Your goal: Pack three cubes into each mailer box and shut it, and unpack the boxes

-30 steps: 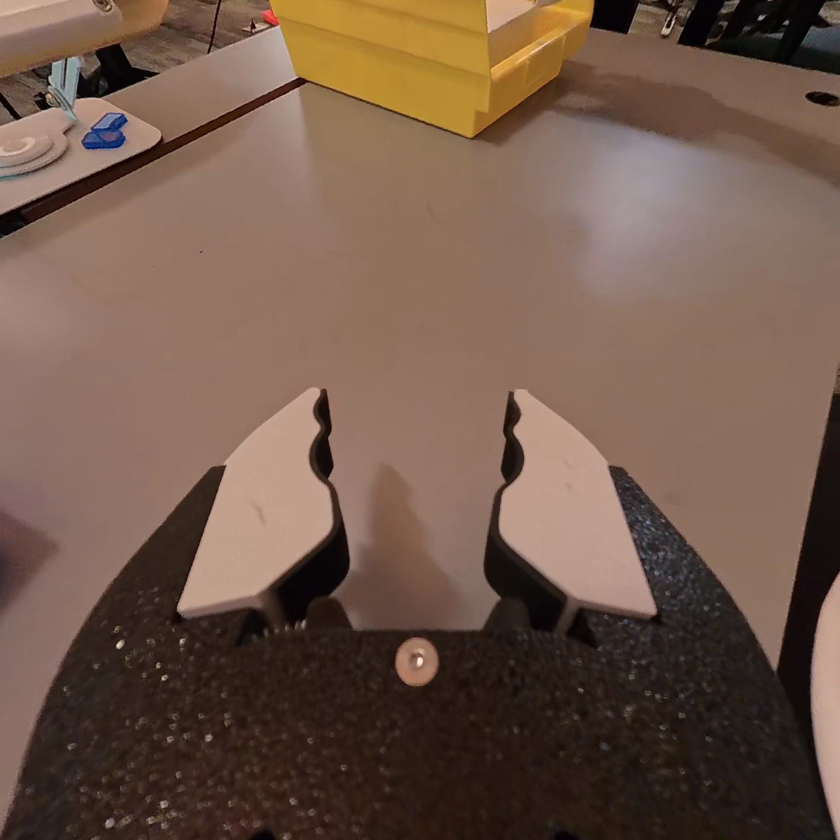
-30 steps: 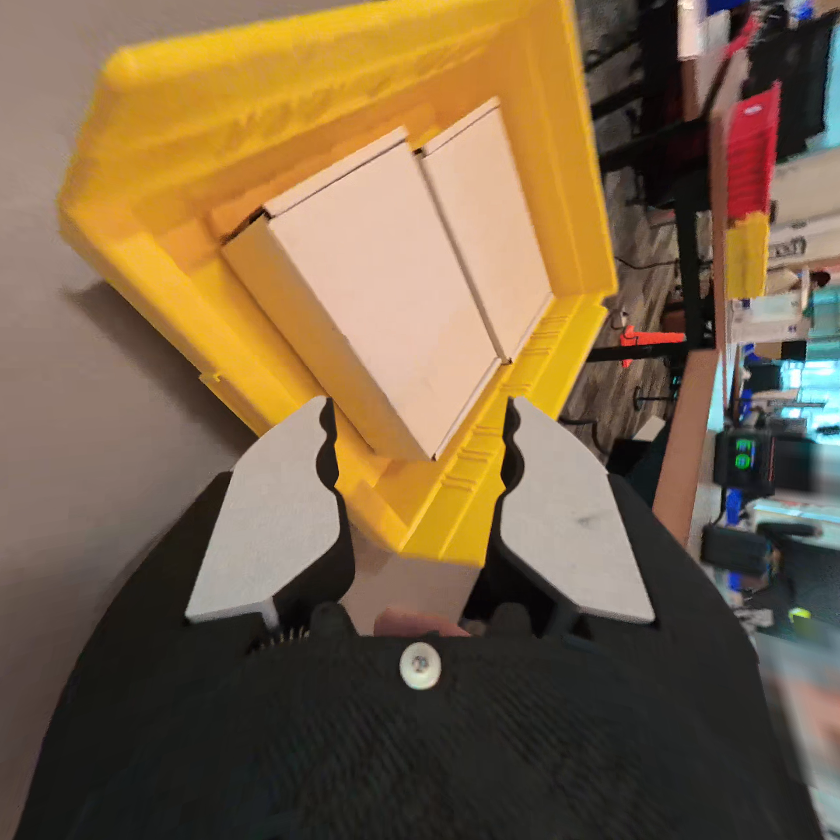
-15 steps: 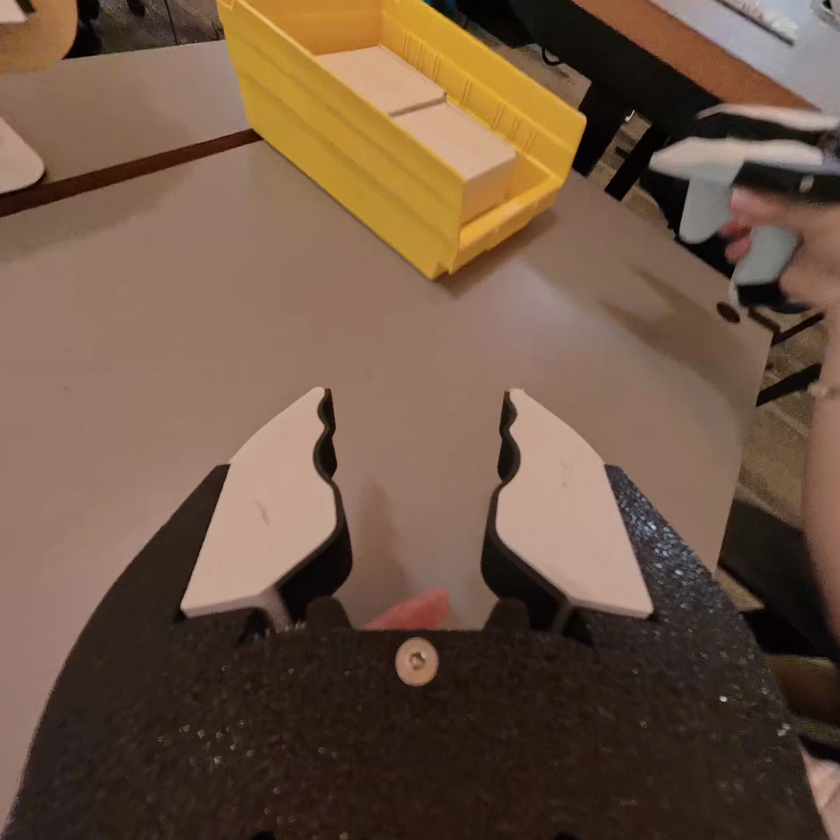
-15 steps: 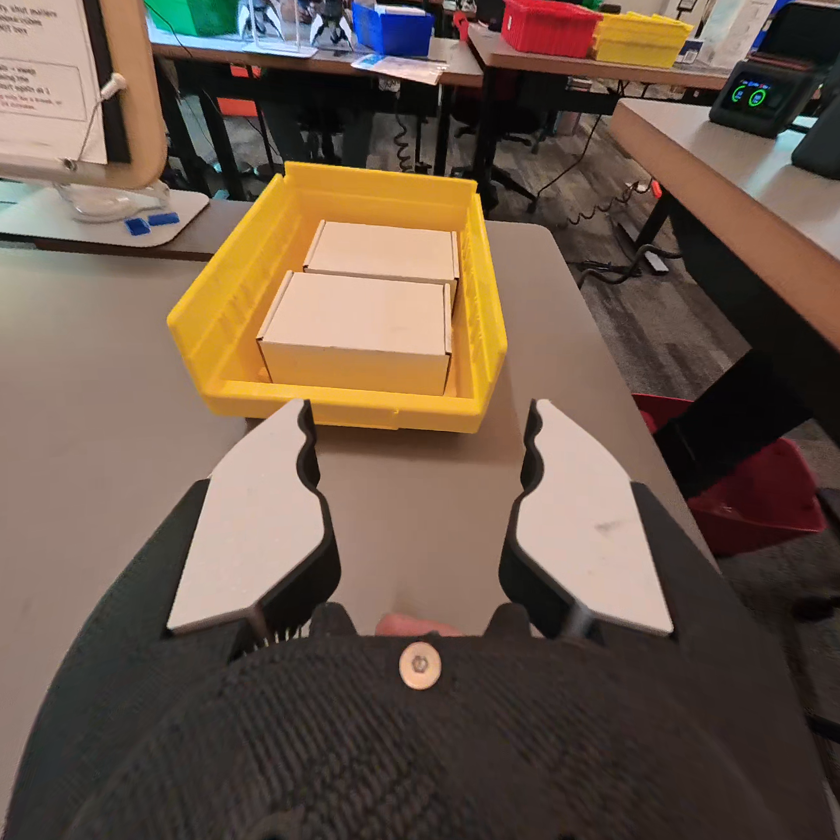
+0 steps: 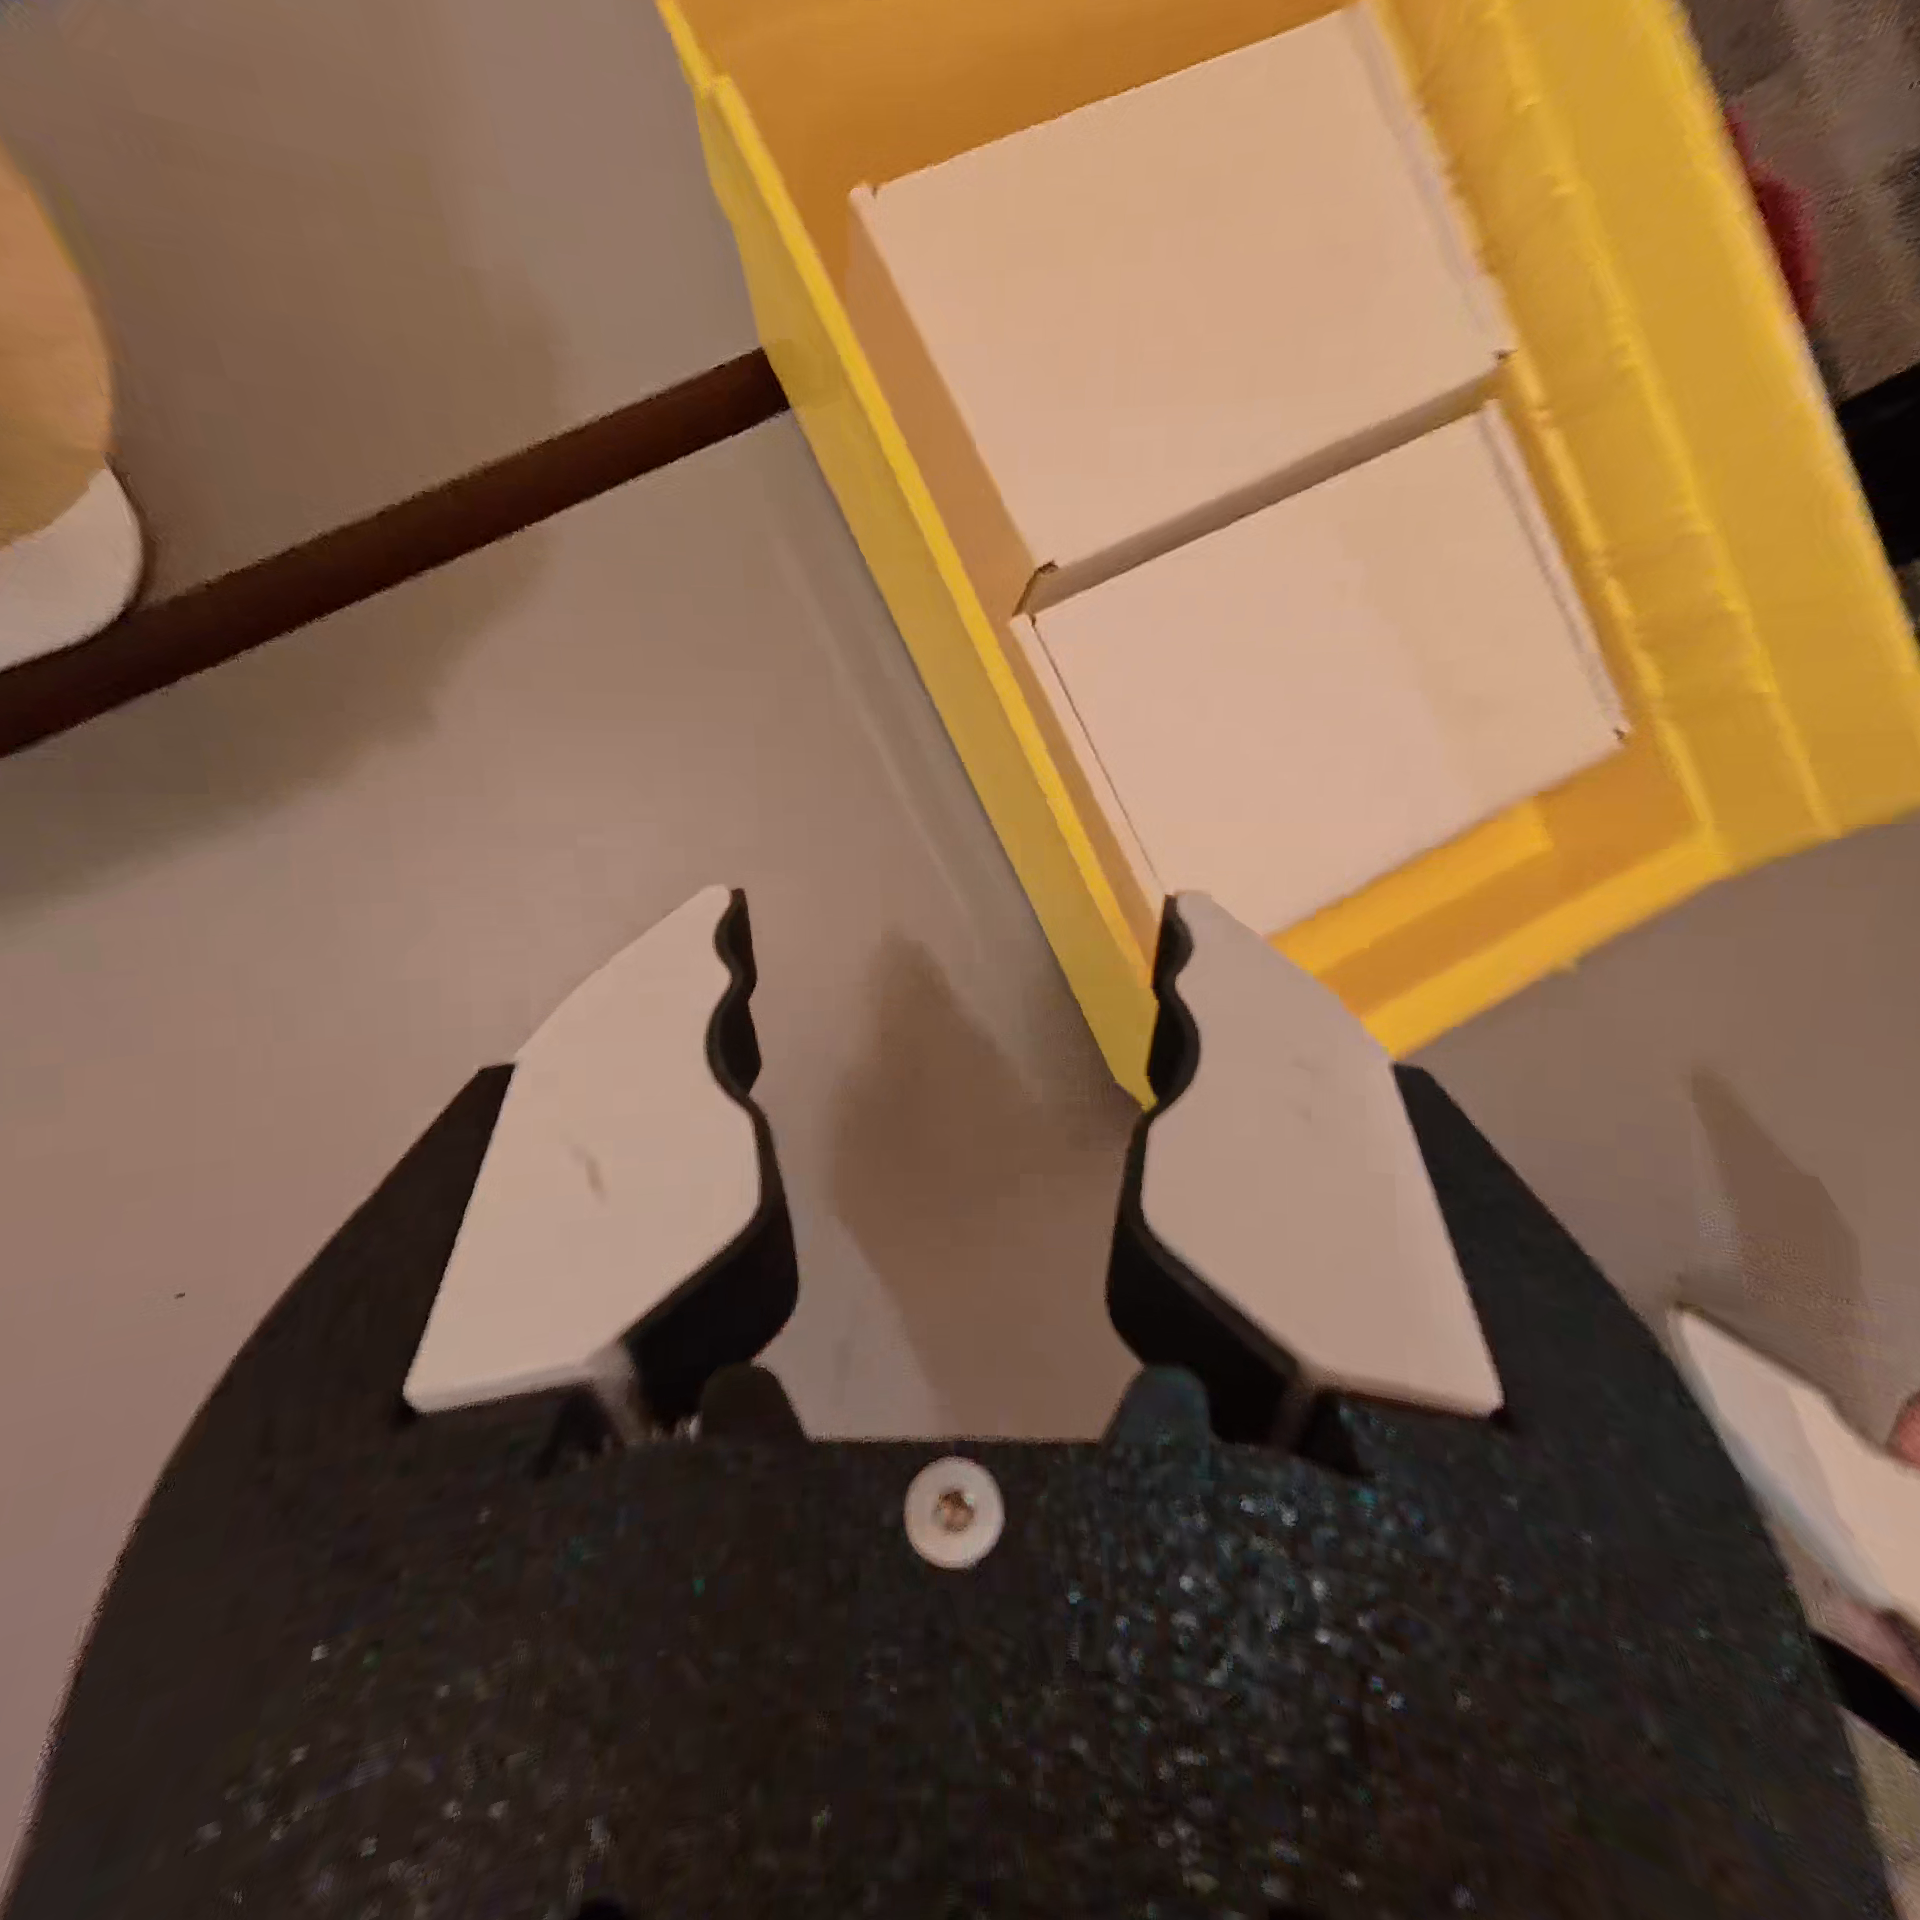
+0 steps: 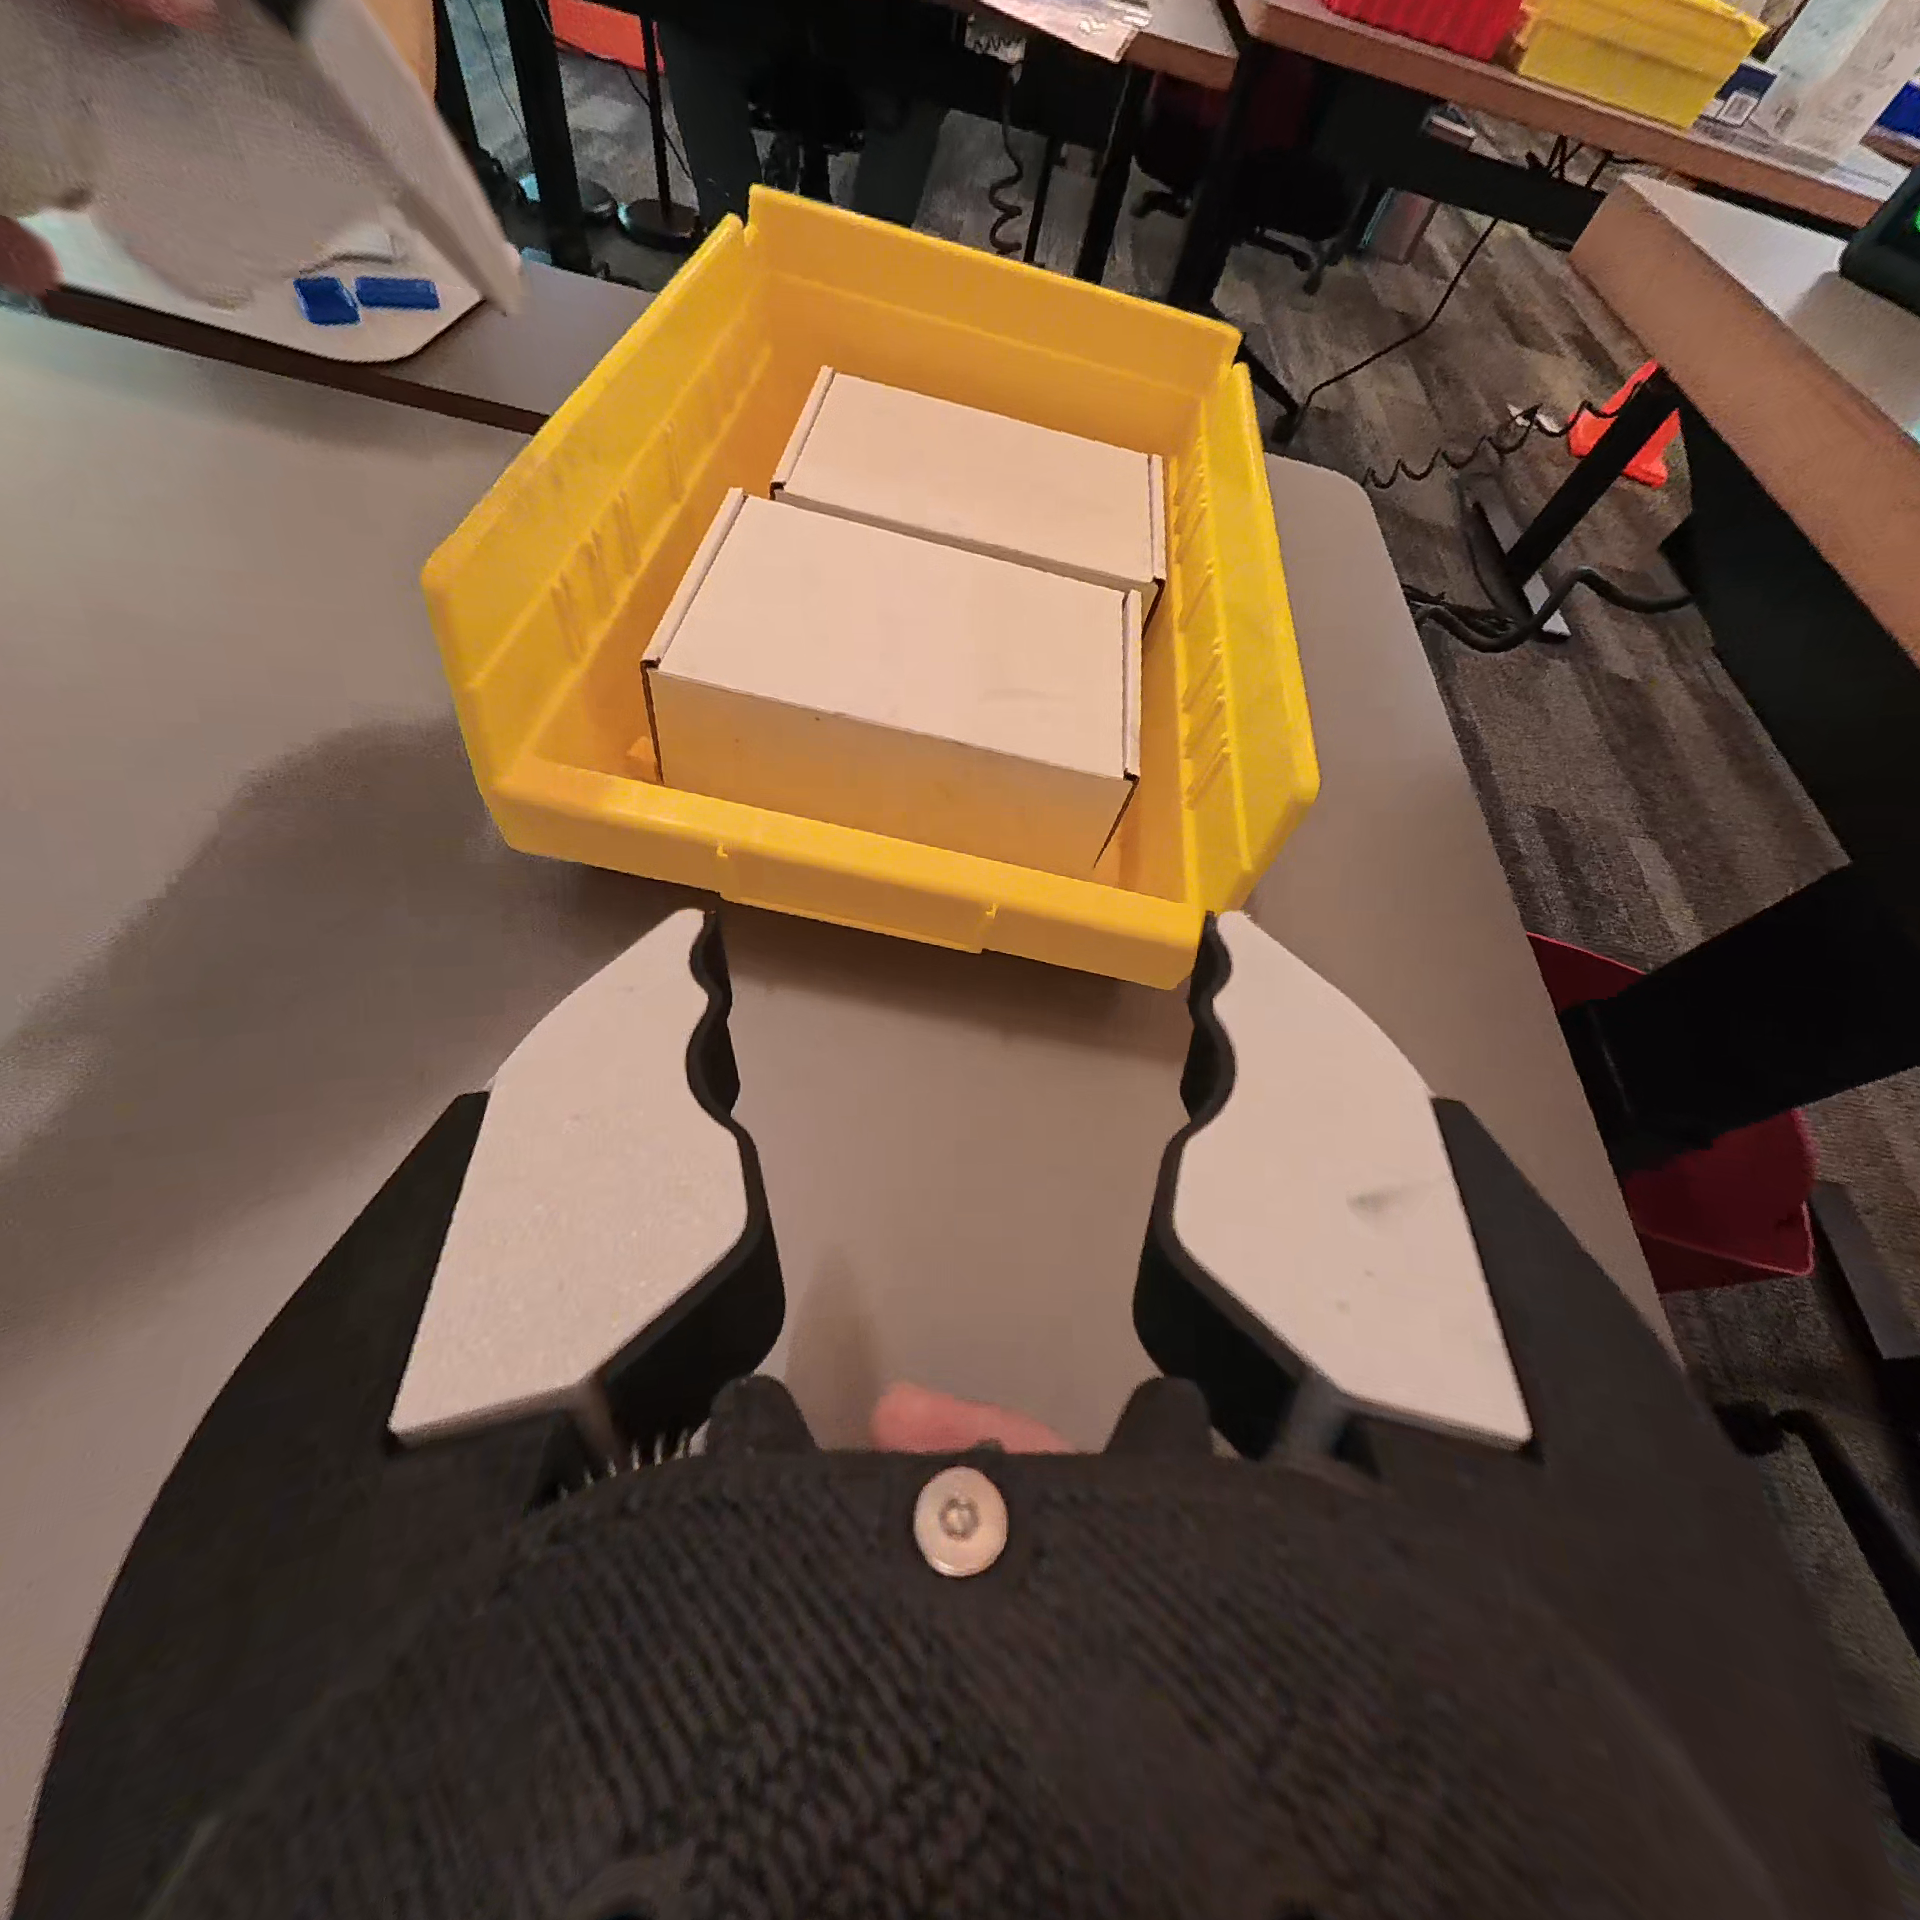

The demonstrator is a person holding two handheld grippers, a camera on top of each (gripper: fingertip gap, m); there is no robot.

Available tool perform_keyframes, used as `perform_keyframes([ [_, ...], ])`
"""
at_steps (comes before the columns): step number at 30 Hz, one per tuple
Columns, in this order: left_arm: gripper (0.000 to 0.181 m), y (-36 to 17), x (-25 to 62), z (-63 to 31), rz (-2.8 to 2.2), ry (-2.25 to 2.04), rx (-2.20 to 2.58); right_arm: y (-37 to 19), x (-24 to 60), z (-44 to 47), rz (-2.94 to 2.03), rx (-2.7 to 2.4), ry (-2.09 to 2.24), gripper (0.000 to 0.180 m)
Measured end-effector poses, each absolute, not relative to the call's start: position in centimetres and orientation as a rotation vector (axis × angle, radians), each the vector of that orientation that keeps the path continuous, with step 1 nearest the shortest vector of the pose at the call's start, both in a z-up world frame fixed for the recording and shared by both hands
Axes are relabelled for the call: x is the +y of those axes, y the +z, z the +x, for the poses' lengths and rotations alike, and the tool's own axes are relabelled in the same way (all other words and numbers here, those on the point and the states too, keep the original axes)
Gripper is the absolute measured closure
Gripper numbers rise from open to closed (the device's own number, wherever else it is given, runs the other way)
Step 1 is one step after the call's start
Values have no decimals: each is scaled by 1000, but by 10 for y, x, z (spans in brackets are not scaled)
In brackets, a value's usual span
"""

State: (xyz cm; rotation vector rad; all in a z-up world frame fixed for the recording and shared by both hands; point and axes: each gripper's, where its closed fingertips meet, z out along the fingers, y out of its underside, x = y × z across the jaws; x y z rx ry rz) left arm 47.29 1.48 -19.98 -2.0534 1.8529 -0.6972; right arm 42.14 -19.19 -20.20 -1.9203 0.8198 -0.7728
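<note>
The right gripper [image 6: 961, 966] hangs over the grey table [image 6: 260, 644] with its jaws spread wide and nothing between them, just short of the near wall of a yellow bin [image 6: 582, 623]. The left gripper [image 5: 951, 956] is likewise wide apart and empty, above the table [image 5: 416, 831] at the bin's [image 5: 935, 582] left near corner. Inside the bin lie two closed white mailer boxes, one near [image 6: 894, 665] and one far [image 6: 977, 478], side by side and touching. Two small blue pieces [image 6: 364, 298] sit far left on a white board
</note>
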Motion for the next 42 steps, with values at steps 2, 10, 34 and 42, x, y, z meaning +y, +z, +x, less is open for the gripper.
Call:
perform_keyframes([
  [2, 108, -214, 10, 485, -2126, -635, 1859, -205, -192, 421, -1938, 813, -768, 94],
  [10, 120, -260, 11, 508, -2239, -438, 1796, -211, -205, 429, -1931, 869, -773, 95],
  [34, 175, -275, 46, 502, -1918, -571, 1966, -200, -199, 422, -1953, 819, -826, 92],
  [42, 176, -266, 100, 357, -1823, -710, 2212, -150, -196, 405, -1792, 769, -814, 94],
])
